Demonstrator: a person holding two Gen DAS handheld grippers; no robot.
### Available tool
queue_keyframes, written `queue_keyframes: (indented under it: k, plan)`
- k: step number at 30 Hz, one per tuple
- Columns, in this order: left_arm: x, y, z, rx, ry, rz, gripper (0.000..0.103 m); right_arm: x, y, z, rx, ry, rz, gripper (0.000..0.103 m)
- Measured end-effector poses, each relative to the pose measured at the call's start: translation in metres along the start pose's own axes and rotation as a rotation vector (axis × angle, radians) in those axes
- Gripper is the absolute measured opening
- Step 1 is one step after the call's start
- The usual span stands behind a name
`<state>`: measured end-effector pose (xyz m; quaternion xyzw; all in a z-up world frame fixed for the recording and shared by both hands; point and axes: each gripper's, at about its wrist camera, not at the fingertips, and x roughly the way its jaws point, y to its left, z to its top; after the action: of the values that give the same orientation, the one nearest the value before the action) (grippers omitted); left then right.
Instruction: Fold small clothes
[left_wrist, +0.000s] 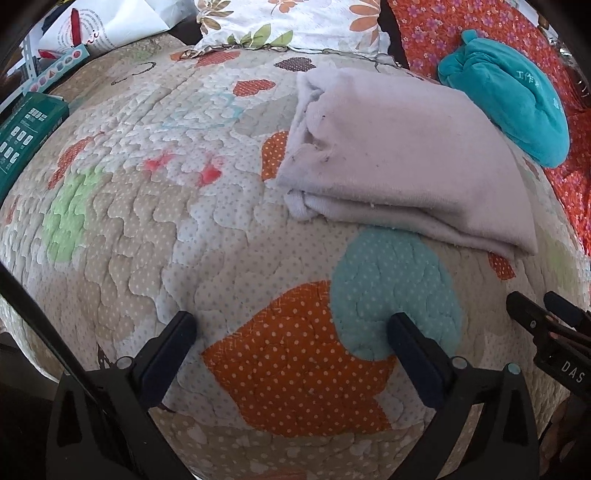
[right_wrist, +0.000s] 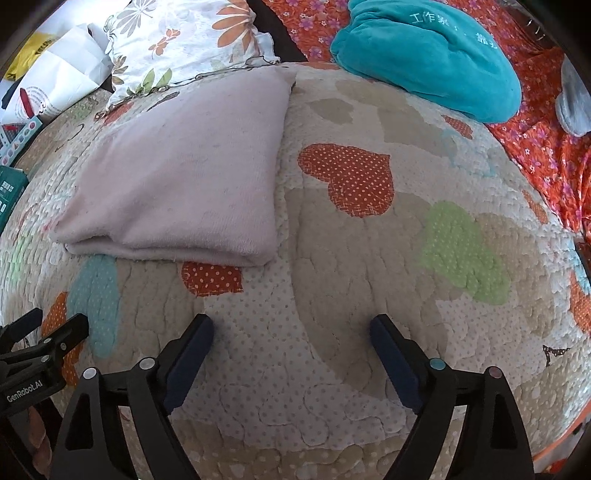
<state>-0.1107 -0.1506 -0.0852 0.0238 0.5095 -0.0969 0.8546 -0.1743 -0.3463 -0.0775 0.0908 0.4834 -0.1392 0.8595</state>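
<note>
A pale lilac garment (left_wrist: 399, 155) lies folded into a thick rectangle on the heart-patterned quilt (left_wrist: 155, 229); in the right wrist view the same lilac garment (right_wrist: 184, 173) sits upper left. My left gripper (left_wrist: 291, 325) stands open just short of the fold's near edge, only quilt between its fingers. My right gripper (right_wrist: 291, 328) is open too, to the right of the garment's near corner, nothing between its fingers. Each gripper shows at the edge of the other's view: right gripper (left_wrist: 543, 306), left gripper (right_wrist: 55, 325).
A teal plush bundle (right_wrist: 428, 55) lies on the orange flowered sheet (right_wrist: 539, 147) at the far right. A flower-print pillow (right_wrist: 177, 40) is behind the garment. A green box (left_wrist: 26, 136) and white bags (left_wrist: 107, 22) sit at the far left.
</note>
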Motion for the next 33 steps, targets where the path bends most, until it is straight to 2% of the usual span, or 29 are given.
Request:
queue_keyframes:
  k: [4, 11, 33]
  plan:
    - [-0.0016, -0.0017, -0.0030, -0.010, -0.017, 0.013, 0.103, 0.0012, 0.0038, -0.0015, 0.003, -0.010, -0.011, 0.095]
    - [-0.0019, -0.0028, -0.0019, -0.015, 0.008, 0.016, 0.103, 0.0033, 0.0065, -0.0030, 0.019, -0.026, -0.029, 0.099]
    - [0.0003, -0.0004, 0.0008, -0.014, 0.047, 0.008, 0.103, 0.0049, 0.0064, -0.0017, 0.021, -0.028, -0.035, 0.101]
